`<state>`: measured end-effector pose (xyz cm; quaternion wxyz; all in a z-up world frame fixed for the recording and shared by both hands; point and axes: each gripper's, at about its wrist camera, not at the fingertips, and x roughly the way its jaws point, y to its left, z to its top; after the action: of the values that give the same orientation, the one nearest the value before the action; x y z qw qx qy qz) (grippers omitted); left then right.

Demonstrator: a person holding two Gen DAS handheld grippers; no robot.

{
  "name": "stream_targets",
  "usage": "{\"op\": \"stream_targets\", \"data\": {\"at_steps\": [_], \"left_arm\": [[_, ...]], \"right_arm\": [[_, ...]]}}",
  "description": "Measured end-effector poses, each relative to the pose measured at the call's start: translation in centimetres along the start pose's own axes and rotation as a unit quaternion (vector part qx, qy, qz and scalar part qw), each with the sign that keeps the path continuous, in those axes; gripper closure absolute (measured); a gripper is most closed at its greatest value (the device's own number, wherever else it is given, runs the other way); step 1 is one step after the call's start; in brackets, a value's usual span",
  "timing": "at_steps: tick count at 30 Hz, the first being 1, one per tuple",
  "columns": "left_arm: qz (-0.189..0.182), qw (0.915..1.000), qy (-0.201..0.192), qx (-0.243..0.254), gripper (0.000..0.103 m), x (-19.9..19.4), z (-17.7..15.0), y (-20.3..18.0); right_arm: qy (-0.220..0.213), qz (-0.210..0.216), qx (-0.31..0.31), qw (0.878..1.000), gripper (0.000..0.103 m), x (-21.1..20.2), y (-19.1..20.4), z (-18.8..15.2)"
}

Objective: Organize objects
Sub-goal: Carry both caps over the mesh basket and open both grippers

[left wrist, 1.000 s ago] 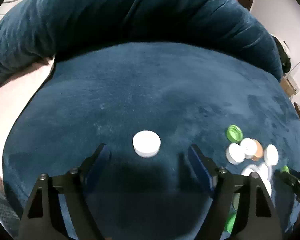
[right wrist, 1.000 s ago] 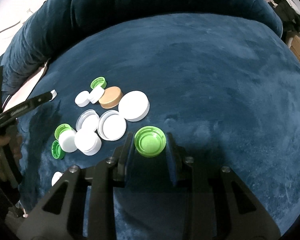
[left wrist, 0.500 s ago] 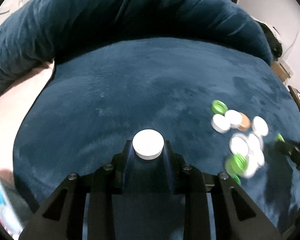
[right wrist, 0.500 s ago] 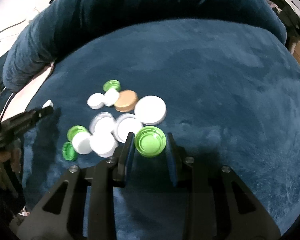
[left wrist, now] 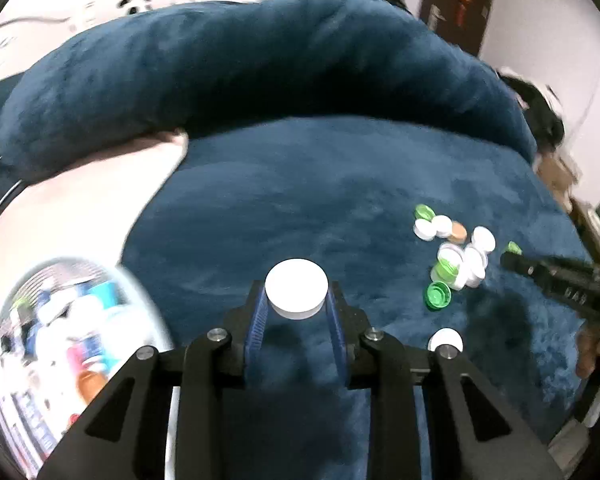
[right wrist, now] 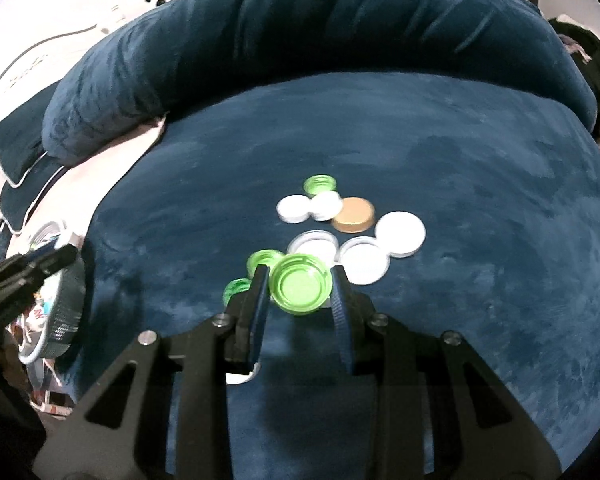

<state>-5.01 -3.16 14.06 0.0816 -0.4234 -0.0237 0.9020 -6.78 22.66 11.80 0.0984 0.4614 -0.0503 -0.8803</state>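
— White is what we see nearest on the left side: a white cap (left wrist: 297, 288) pinched between the blue pads of our left gripper (left wrist: 296, 312), lifted above the blue cushion (left wrist: 340, 200).

— And on the right, our right gripper (right wrist: 300, 300) is clamped on a green cap (right wrist: 300, 289), open side up, also held off the velvet.

— Just past that green one lies the pile of caps (right wrist: 340, 232): two more green ones to its left, white ones touching each other, a tan cap (right wrist: 353, 214) among them, another green one at the far edge.

— One small white cap (left wrist: 445, 338) sits apart, near our left gripper's right finger.

— To the near left there is a basket (left wrist: 60, 344) with blurred things inside; we cannot tell what they are.

— Farthest off, the thick blue backrest (right wrist: 320, 40) curves round the seat.
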Motion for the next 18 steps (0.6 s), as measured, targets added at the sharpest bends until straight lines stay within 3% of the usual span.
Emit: {"op": "stream_targets", "data": {"at_steps": [5,8,11,18], "left_arm": [[0.030,0.9984,-0.018,-0.043,0.073,-4.6,-1.0,5.3],[0.049,0.9938,-0.023,-0.097,0.073,-7.0,-1.6,9.8],[0.058,0.9877,-0.029,-0.143,0.073,-8.4,-2.1,13.6],[0.066,0.9807,-0.025,-0.182,0.073,-8.9,-2.9,18.7]], "right_arm": [[-0.001,0.018,-0.040,0.999,0.072,-0.4,4.1,-0.1],[0.008,0.041,-0.066,0.997,0.072,-0.2,7.5,-0.5],[0.014,0.064,-0.098,0.993,0.072,0.1,11.8,-0.8],[0.029,0.138,-0.128,0.982,0.072,1.6,21.3,-0.6]]}}
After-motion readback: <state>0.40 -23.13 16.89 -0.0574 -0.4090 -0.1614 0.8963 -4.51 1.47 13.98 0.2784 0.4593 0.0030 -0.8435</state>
